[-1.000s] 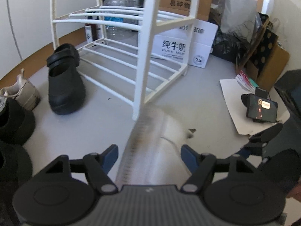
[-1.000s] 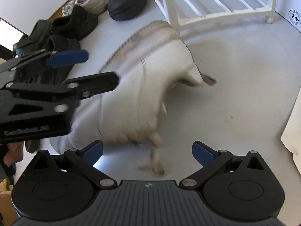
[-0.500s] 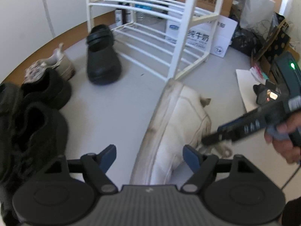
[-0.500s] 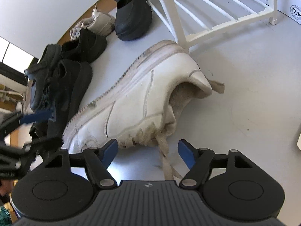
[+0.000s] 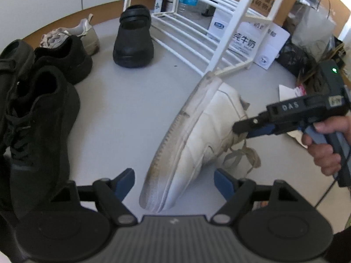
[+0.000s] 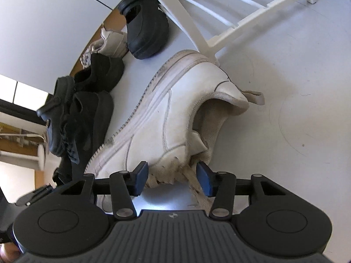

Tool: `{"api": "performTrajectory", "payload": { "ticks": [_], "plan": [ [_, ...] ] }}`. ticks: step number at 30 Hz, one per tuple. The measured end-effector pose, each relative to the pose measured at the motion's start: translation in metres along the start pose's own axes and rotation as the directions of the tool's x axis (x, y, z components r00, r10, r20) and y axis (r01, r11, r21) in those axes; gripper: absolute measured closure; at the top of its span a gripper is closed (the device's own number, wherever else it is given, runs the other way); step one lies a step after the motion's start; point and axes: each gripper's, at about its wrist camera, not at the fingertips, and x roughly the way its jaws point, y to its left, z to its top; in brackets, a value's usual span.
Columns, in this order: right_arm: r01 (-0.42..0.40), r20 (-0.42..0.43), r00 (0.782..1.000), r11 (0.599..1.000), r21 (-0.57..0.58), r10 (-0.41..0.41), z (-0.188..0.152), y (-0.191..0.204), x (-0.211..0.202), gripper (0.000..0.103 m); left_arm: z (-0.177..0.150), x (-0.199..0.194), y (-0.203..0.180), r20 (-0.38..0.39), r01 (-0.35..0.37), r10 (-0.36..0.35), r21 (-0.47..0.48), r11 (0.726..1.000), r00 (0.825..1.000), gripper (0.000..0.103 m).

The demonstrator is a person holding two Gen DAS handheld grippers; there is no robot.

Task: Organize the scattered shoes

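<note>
A: Laces (image 6: 175, 178) are being closed on by the right tongs (image 6: 172, 178), so the white sneaker (image 6: 162, 118) may be lifted by string alone and swing.

B: Agreed. The sneaker lies on its side on the floor, heel against the rack (image 6: 221, 22) leg at 12 o'clock. The left tongs (image 5: 175, 184) are kept wide around its toe, gripping nothing; a slip could be missed.

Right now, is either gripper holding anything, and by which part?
Nothing is firmly held yet. The right gripper is closing on the white sneaker at its laced front. The left gripper stands open around its toe.
</note>
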Motion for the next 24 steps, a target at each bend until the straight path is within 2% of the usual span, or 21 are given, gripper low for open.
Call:
{"api": "performTrajectory", "payload": {
  "ticks": [5, 8, 13, 24],
  "plan": [
    [-0.030, 0.019, 0.999, 0.999, 0.014, 0.030, 0.003, 0.003, 0.004, 0.051, -0.005, -0.004, 0.009, 0.002, -0.027, 0.027, -0.036, 0.999, 1.000, 0.021],
    [-0.054, 0.030, 0.998, 0.998, 0.041, 0.053, 0.005, -0.001, 0.007, 0.058, -0.006, -0.003, 0.009, 0.006, -0.031, 0.032, -0.039, 0.999, 0.999, 0.021],
    [-0.110, 0.057, 0.993, 0.991, 0.070, 0.106, 0.006, -0.005, 0.005, 0.074, -0.009, -0.002, 0.006, 0.004, -0.035, 0.036, -0.043, 0.998, 0.999, 0.021],
    [-0.185, 0.046, 0.982, 0.982, 0.024, 0.184, 0.006, 0.012, -0.010, 0.087, -0.008, 0.000, 0.004, 0.015, -0.034, 0.035, -0.043, 0.998, 0.999, 0.021]
  ]
}}
